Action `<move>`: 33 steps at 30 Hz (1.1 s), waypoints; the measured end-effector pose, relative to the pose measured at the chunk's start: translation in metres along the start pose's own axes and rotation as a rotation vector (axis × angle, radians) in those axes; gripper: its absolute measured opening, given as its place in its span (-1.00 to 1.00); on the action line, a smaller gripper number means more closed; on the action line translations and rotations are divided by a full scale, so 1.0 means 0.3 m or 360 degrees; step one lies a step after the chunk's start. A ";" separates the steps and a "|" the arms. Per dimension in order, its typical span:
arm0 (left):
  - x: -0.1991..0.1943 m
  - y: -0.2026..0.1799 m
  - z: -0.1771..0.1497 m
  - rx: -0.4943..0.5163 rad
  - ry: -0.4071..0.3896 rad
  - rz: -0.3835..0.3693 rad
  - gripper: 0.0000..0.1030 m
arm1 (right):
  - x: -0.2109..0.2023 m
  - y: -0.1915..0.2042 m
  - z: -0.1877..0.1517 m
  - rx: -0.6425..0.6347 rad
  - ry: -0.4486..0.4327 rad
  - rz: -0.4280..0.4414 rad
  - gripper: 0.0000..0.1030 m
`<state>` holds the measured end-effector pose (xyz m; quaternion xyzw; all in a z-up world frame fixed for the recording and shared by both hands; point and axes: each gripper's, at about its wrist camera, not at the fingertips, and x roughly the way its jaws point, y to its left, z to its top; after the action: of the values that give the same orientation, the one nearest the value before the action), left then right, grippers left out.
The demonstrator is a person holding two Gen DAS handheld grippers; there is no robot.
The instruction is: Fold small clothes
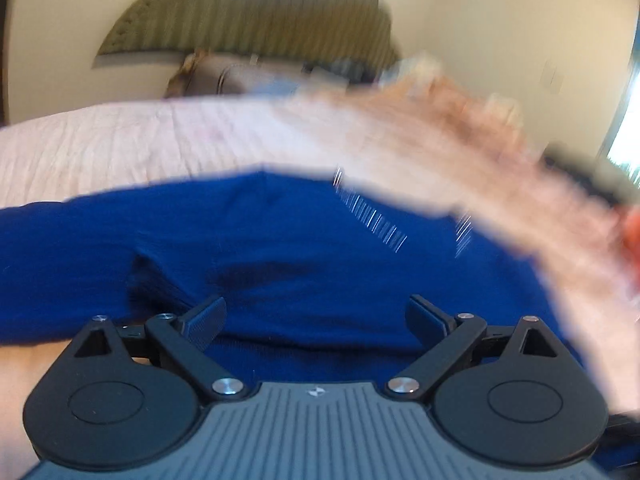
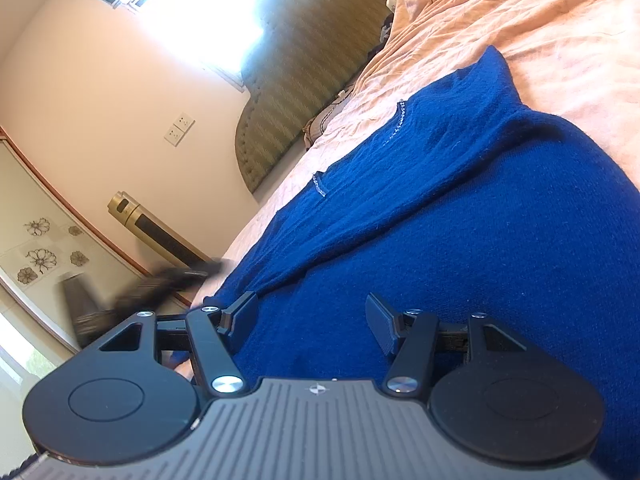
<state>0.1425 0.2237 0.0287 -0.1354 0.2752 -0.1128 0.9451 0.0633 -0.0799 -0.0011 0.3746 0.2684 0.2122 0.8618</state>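
A blue knitted garment (image 2: pixel 460 216) is shown spread on the peach-covered bed (image 2: pixel 560 20), one part already laid over its body, while the left gripper (image 1: pixel 316 320) and right gripper (image 2: pixel 312 322) are held above it, jaws parted and empty, with further folds judged outstanding.

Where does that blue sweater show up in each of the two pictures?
Left wrist view: the sweater fills the lower middle, blurred, spread on the bed just beyond the open left claw.
Right wrist view: the sweater runs from bottom centre up to the upper right, past the open right claw.
Shared landmark: the green headboard behind the bed.
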 end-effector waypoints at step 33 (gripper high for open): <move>-0.191 1.225 -0.585 -0.2629 -0.0835 -0.0435 0.40 | 0.038 0.061 -0.021 -0.0211 0.0045 -0.0193 0.21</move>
<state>0.0496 0.5508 -0.2025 -0.8297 0.0241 0.0452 0.5559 0.0651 -0.0585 0.0056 0.2967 0.2882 0.1821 0.8920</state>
